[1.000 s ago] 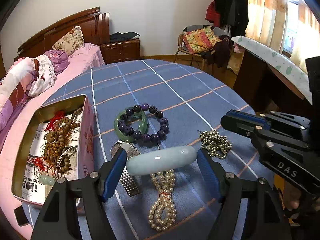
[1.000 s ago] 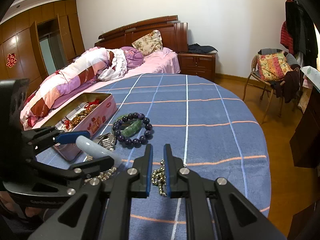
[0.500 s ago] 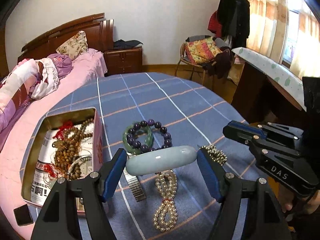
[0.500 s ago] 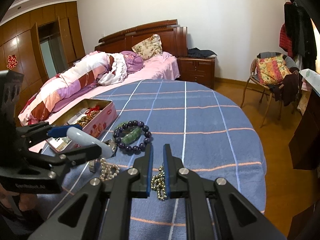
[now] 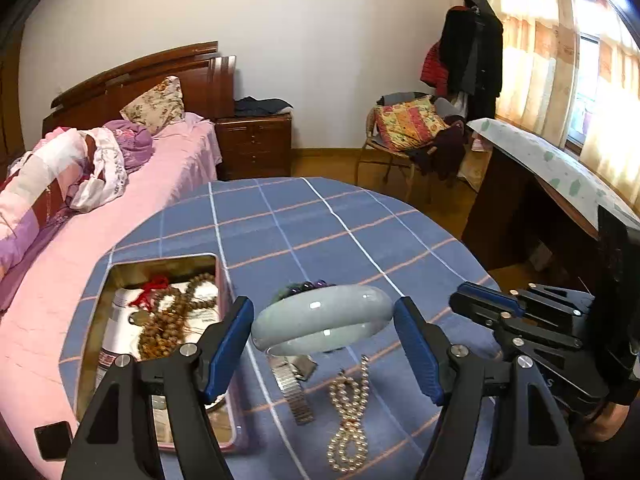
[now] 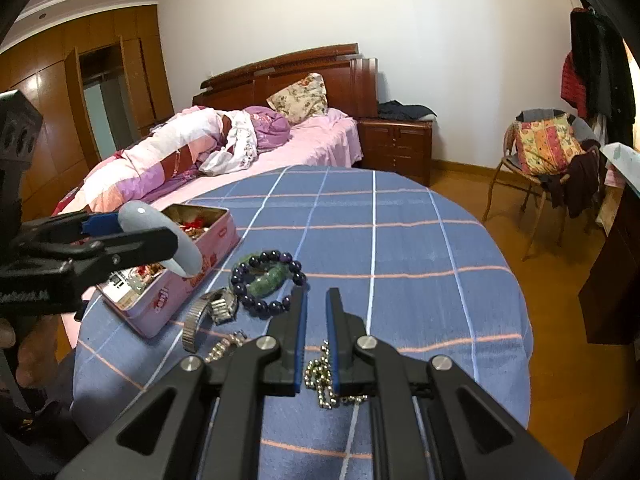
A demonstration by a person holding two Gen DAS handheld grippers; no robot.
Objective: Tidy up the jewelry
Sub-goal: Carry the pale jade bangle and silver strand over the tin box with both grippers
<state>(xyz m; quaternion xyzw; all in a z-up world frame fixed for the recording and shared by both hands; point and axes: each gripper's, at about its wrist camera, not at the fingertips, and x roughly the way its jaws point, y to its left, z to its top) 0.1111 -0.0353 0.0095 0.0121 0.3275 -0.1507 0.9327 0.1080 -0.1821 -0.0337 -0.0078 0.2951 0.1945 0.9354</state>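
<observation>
well, at far left your pink tin (image 5: 224,300) sits open on the blue checked surface (image 5: 320,232), wooden beads (image 5: 168,320) heaped inside. just right of it your left gripper (image 5: 324,322) has its jaws clamped on the pale jade bangle (image 5: 320,314), lifted clear of the cloth. beneath it lie a metal watch (image 5: 294,380) and a pearl strand (image 5: 348,420), with the purple bead bracelet (image 6: 268,284) and green bangle (image 6: 266,278) beyond. further right, your right gripper (image 6: 316,332) hangs low with its jaws nearly together; a gold ball chain (image 6: 320,380) shows in the narrow gap, whether pinched you cannot tell.
</observation>
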